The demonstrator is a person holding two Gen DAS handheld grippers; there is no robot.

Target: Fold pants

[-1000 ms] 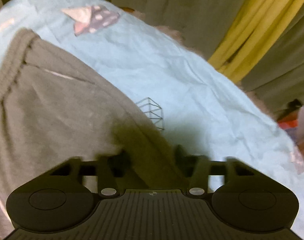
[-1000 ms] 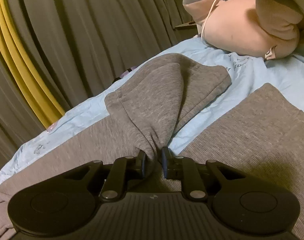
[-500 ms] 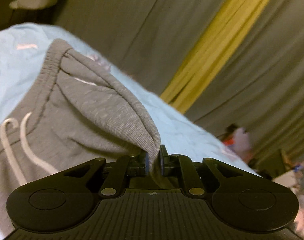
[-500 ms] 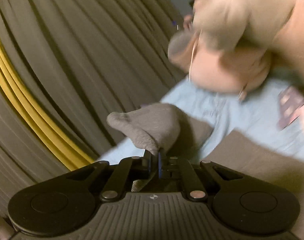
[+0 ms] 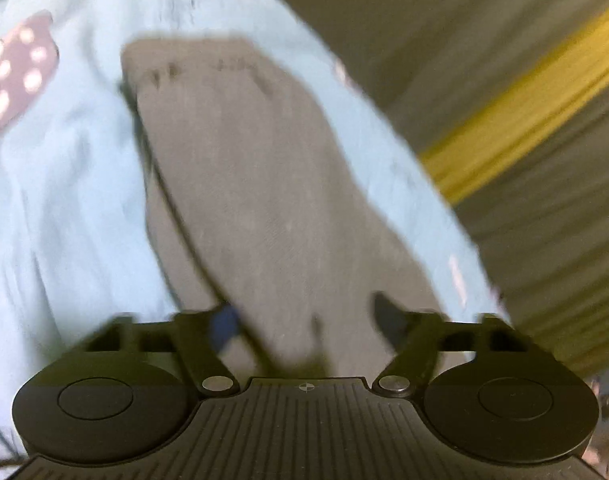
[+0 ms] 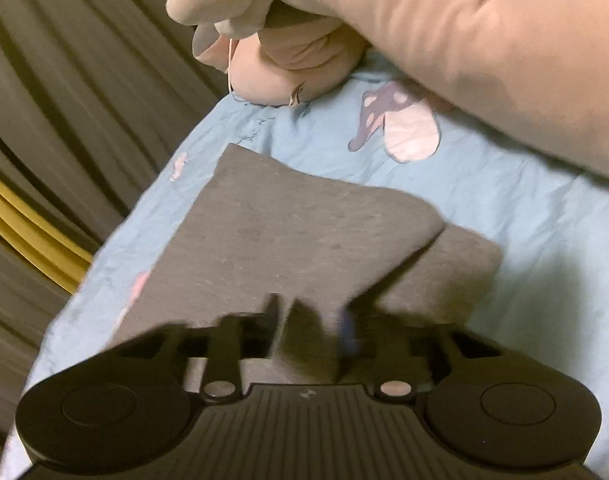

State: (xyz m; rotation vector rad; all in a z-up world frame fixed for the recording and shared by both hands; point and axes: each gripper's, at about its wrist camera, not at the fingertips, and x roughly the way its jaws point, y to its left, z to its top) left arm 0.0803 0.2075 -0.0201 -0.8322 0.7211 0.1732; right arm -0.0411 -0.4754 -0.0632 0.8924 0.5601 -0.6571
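The grey pants (image 5: 256, 184) lie flat on the light blue sheet (image 5: 64, 184), one leg laid over the other. In the right wrist view the pants (image 6: 288, 240) show an upper leg overlapping a lower one, ends pointing away. My left gripper (image 5: 304, 320) is open just above the cloth, its jaws wide apart and empty. My right gripper (image 6: 310, 324) is open too, its jaws partly spread over the near edge of the pants. Both views are motion-blurred.
A large pink pillow (image 6: 484, 40) and a pink plush (image 6: 288, 64) lie at the bed's far end. Grey curtains with a yellow stripe (image 5: 524, 112) hang along the bed's side, close to the sheet's edge. Mushroom prints (image 6: 396, 120) mark the sheet.
Both grippers were shut on lifted folds of the pants half a second ago. Now both have opened and the cloth lies flat, one leg folded over the other.
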